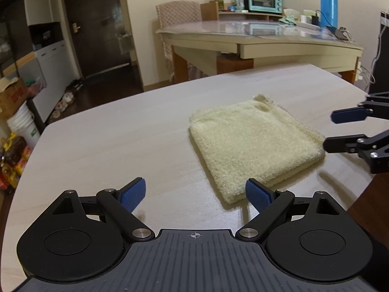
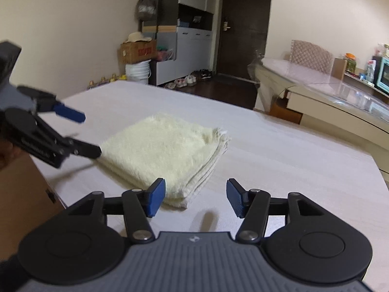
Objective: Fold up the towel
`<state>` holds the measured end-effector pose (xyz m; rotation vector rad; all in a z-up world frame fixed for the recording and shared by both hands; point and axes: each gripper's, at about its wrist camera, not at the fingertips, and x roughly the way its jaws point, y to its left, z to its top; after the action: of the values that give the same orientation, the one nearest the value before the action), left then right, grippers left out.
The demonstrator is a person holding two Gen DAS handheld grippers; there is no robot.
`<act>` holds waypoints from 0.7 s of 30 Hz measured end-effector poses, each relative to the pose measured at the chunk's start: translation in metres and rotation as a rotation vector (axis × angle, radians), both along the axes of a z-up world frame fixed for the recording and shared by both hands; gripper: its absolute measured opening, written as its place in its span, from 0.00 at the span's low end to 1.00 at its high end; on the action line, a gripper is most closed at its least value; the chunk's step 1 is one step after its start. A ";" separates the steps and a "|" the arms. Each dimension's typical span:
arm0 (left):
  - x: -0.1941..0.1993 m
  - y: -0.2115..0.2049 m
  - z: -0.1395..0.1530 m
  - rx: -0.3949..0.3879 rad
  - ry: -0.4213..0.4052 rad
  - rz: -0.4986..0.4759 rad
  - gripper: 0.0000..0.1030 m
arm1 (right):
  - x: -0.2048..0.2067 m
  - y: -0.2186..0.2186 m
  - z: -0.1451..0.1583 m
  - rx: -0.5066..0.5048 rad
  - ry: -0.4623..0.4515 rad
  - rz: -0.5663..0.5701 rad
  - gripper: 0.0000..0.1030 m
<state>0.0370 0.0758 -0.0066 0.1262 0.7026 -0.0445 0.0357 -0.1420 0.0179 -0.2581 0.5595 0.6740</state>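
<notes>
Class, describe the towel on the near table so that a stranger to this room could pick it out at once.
Start at the pale wood-grain table nearest the cameras, not the glass-topped dining table behind it. Near its middle lies a cream-yellow terry towel, folded into a thick square of several layers. It is the only soft thing there, flanked by the open left gripper and open right gripper.
</notes>
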 end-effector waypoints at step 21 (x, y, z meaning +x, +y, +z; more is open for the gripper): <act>-0.033 -0.029 0.012 -0.036 0.015 0.070 0.98 | -0.038 -0.022 0.013 0.063 0.091 -0.149 0.99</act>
<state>0.0036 0.0464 0.0056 0.0671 0.7202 0.0086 -0.0018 -0.1640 0.0308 -0.1258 0.6370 0.5598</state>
